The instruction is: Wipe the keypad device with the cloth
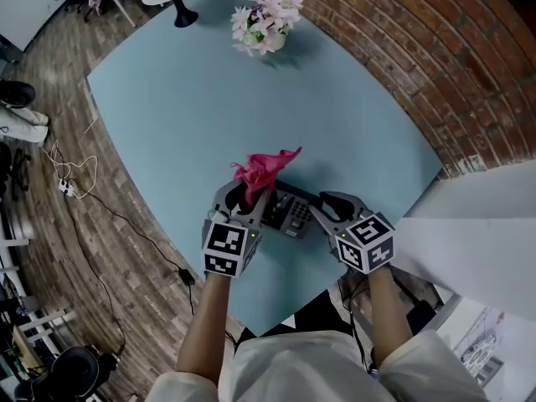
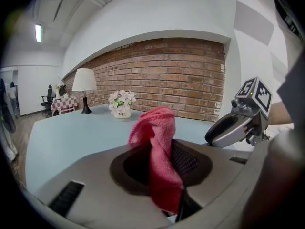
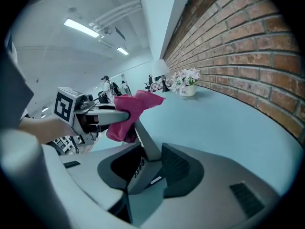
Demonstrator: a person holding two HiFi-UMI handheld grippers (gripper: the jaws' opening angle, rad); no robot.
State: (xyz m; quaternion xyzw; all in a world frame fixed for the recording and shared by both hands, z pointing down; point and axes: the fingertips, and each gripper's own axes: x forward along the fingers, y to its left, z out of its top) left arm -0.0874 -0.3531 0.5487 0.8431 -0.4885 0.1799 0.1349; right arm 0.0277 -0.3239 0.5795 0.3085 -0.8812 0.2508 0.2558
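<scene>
Crimson terry cloth [image 1: 266,171], soft, light and floppy, is pinched by its lower bunch in the left gripper [image 1: 249,201], just above the dark grey plastic keypad device [image 1: 287,211]. Rigid and probably light and slide-prone, the device is best held by an end. The right gripper [image 1: 322,206] clamps its right end near the front of the pale blue table [image 1: 167,115]. Well apart, a small white pot [image 1: 268,45] holds pink-and-white flowers [image 1: 266,17].

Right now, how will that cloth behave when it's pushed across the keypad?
Probably floppy: the cloth sits in loose folds in the left gripper, so it should bunch rather than slide flat. Its nubby weave looks grippy, so little slipping. Likely light: its free end stands up unsupported.
</scene>
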